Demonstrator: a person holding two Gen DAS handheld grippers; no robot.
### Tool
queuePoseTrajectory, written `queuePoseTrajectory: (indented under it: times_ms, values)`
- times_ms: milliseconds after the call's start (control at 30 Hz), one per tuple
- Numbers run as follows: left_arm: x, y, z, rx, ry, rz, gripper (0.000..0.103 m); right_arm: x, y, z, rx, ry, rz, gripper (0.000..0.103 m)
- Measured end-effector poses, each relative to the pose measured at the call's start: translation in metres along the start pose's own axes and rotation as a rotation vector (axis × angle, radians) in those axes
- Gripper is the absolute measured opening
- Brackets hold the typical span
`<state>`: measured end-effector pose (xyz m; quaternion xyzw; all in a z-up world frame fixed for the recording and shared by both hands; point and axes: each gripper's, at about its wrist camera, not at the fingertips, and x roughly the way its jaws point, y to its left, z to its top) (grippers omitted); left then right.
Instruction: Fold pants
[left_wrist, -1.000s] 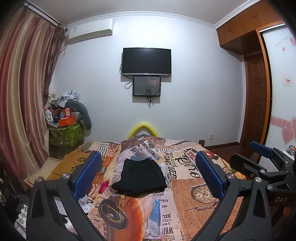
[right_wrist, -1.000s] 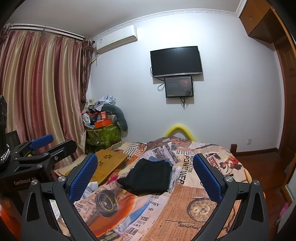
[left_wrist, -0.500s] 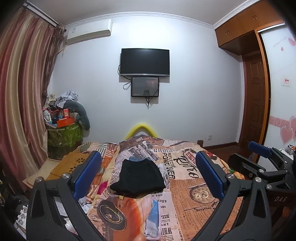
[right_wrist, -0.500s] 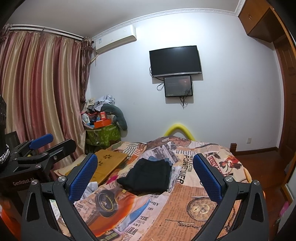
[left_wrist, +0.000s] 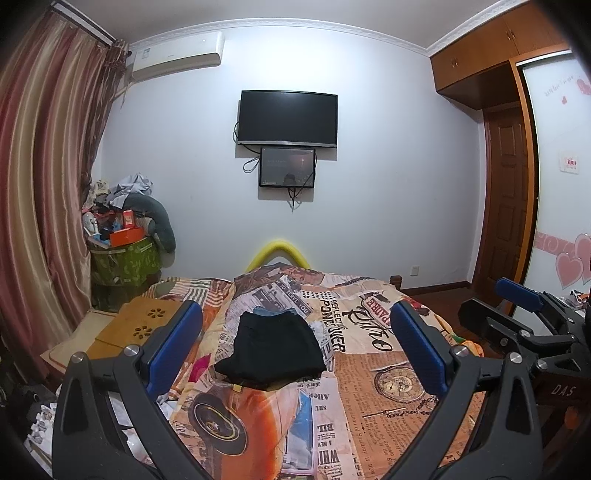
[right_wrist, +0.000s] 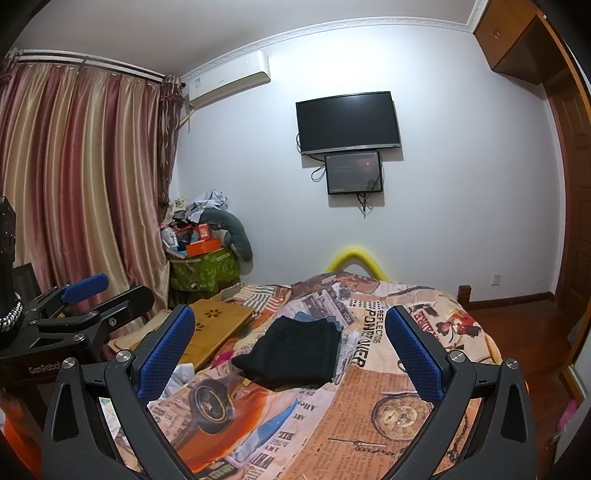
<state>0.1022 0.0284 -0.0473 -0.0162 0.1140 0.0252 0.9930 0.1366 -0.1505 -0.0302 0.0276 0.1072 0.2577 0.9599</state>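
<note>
Black pants (left_wrist: 274, 347) (right_wrist: 295, 350) lie folded in a compact stack on the bed, on top of a blue garment (left_wrist: 266, 312) (right_wrist: 317, 318) whose edge shows behind them. My left gripper (left_wrist: 295, 345) is held above the near part of the bed, open, with nothing between its blue pads. Level with it, my right gripper (right_wrist: 290, 349) is open and empty too. Both stand well back from the pants. The right gripper shows at the right edge of the left wrist view (left_wrist: 532, 325), and the left gripper at the left edge of the right wrist view (right_wrist: 85, 314).
A newspaper-print bedspread (left_wrist: 369, 369) covers the bed. A wooden lap tray (left_wrist: 144, 325) lies on its left side. Beyond it a green box piled with clutter (left_wrist: 125, 254) stands by the curtain (left_wrist: 40, 206). A TV (left_wrist: 288, 118) hangs on the far wall; a door (left_wrist: 506, 206) is at right.
Both views have drifted slightly, so both grippers shifted a little. The pants have not moved and both grippers stay open.
</note>
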Motion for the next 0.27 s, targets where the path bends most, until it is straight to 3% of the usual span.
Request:
queuePoseTrajectory:
  times_ms: [267]
  values:
    - [0.0032, 0.0029, -0.0031, -0.005, 0.007, -0.004, 0.103, 0.0032, 0.0042, -0.0002, -0.005, 0.01, 0.0, 0.103]
